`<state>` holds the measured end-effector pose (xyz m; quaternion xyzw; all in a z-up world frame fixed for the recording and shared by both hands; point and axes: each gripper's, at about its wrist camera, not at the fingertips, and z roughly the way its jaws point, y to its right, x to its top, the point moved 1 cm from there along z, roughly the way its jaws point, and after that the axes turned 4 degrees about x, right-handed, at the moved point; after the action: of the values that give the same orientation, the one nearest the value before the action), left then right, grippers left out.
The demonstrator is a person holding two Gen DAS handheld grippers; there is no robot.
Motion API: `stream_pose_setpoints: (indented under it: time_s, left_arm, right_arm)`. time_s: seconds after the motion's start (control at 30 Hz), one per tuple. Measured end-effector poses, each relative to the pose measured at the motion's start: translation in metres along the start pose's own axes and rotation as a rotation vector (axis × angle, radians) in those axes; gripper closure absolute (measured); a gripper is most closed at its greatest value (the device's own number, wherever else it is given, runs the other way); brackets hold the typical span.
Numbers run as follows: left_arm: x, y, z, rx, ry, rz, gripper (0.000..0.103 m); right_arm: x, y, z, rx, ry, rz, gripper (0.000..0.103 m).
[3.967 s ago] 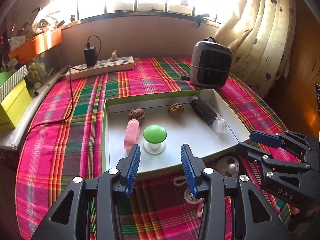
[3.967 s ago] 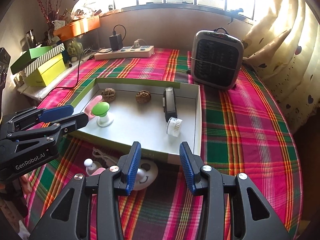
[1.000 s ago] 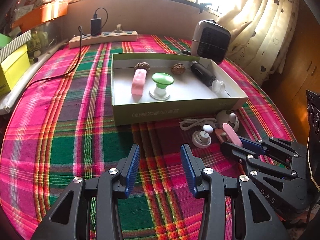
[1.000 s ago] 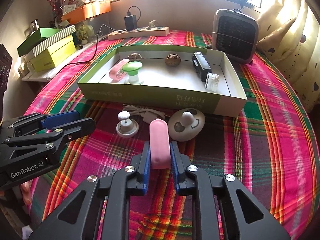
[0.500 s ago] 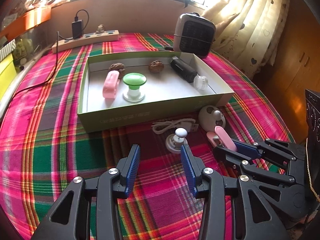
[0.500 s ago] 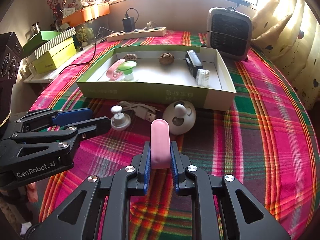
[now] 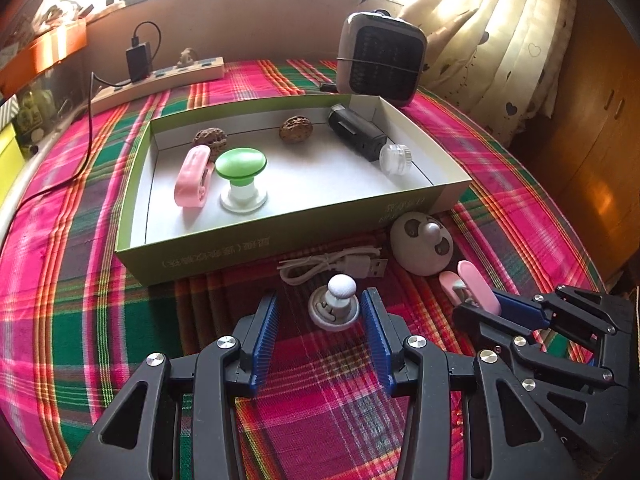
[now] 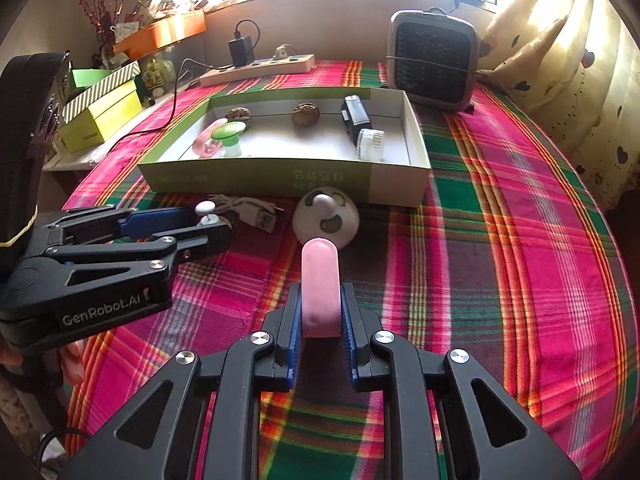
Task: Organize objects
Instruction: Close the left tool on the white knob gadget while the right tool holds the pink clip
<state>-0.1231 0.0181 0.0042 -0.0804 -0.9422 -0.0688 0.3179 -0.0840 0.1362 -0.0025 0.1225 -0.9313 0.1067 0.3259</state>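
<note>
Right gripper (image 8: 320, 320): pinching a pink rounded plastic clip (image 8: 320, 280), upright between the pads, above the plaid-covered bench (image 8: 520, 240), near side of the box.
Left gripper (image 7: 320, 320): spread, empty; pads either side of a small white knobbed suction cup (image 7: 334, 306), not touching it.
Box: shallow green-and-white cardboard tray (image 7: 280, 236), centre of bench, open top.
Already in box: second pink clip (image 7: 192, 176) at left, green-capped suction knob (image 7: 242, 176) just beside it, two brown walnuts (image 7: 296, 128) along the far wall, black rectangular device (image 7: 356, 132) and clear ribbed cap (image 7: 396, 158) at right.
Left outside: white knobbed cup, coiled white USB cable (image 7: 332, 266) touching the box's near wall, round white panda-face dome (image 7: 422, 246) right of the cable, plus the held clip.
Progress: roughly halfway or a little more; six pieces boxed, four to go.
Step in hand: likely carrying the clip to the box while lining up on the white cup.
Not for sorting, probably: grey fan heater (image 8: 434, 66), power strip (image 8: 258, 68) at far edge.
</note>
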Motion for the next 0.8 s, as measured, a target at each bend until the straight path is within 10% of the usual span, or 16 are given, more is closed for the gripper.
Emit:
stream_pose_setpoints:
  time_s: [0.8]
  left_arm:
    - [-0.0003,0.0043,0.0017,0.046,0.022,0.011,0.077]
  right_arm:
    - [-0.0015,0.0069,-0.0033,0.009,0.008,0.016,0.084]
